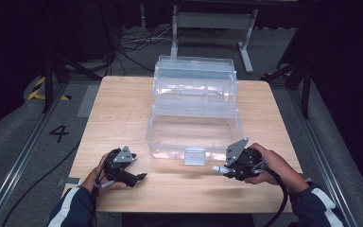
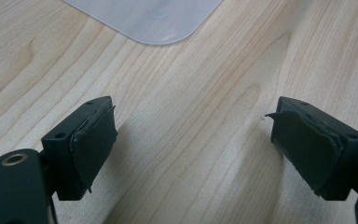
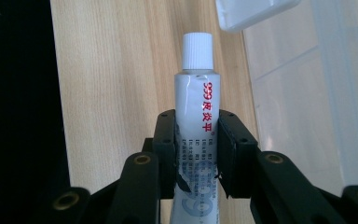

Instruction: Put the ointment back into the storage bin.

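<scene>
A clear plastic storage box stands open in the middle of the wooden table, its tiered lid section raised behind it. My right gripper hovers near the box's front right corner, shut on a white ointment tube with red lettering and a ribbed white cap that points left. In the right gripper view the tube stands between both pads, cap up. My left gripper rests at the front left of the table, open, with bare wood between its pads.
The box's front latch sticks out toward me, and one of its rounded corners lies ahead of the left gripper. Cables and a metal stand sit on the floor beyond the table. A floor marking "4" lies at the left.
</scene>
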The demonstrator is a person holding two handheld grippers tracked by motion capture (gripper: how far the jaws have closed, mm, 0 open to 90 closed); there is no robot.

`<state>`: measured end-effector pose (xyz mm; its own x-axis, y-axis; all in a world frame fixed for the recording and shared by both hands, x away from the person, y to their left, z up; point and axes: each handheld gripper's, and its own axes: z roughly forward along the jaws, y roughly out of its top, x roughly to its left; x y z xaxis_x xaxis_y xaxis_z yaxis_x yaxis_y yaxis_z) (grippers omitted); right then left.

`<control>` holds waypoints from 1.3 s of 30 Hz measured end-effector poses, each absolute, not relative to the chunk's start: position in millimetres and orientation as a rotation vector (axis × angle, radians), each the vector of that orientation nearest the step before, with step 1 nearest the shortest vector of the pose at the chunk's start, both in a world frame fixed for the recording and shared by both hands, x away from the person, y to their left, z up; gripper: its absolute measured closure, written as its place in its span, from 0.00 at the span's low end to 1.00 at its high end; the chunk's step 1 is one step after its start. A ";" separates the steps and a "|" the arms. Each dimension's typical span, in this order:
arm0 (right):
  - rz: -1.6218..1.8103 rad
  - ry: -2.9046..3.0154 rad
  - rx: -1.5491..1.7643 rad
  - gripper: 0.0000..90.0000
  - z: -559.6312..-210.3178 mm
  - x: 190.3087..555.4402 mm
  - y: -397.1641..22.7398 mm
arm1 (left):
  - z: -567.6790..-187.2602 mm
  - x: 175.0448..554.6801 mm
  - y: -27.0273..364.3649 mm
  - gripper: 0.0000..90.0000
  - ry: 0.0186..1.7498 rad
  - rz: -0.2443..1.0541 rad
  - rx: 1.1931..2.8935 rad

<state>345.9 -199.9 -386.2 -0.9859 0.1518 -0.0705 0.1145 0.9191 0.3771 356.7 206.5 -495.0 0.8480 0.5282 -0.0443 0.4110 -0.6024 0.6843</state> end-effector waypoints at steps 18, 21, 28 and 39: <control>0.603 2.887 0.165 0.79 -325.6 352.8 -200.8 | -495.1 356.4 206.2 0.16 0.683 0.216 2.299; 0.582 2.862 0.169 0.79 -312.2 358.7 -199.6 | -495.1 356.4 206.2 0.16 0.683 0.215 2.299; 0.534 2.828 0.179 0.79 -296.1 375.9 -190.5 | -495.0 356.8 206.6 0.16 0.676 0.212 2.302; 0.448 2.836 0.181 0.79 -296.6 413.8 -161.1 | -494.9 356.7 206.8 0.16 0.677 0.217 2.303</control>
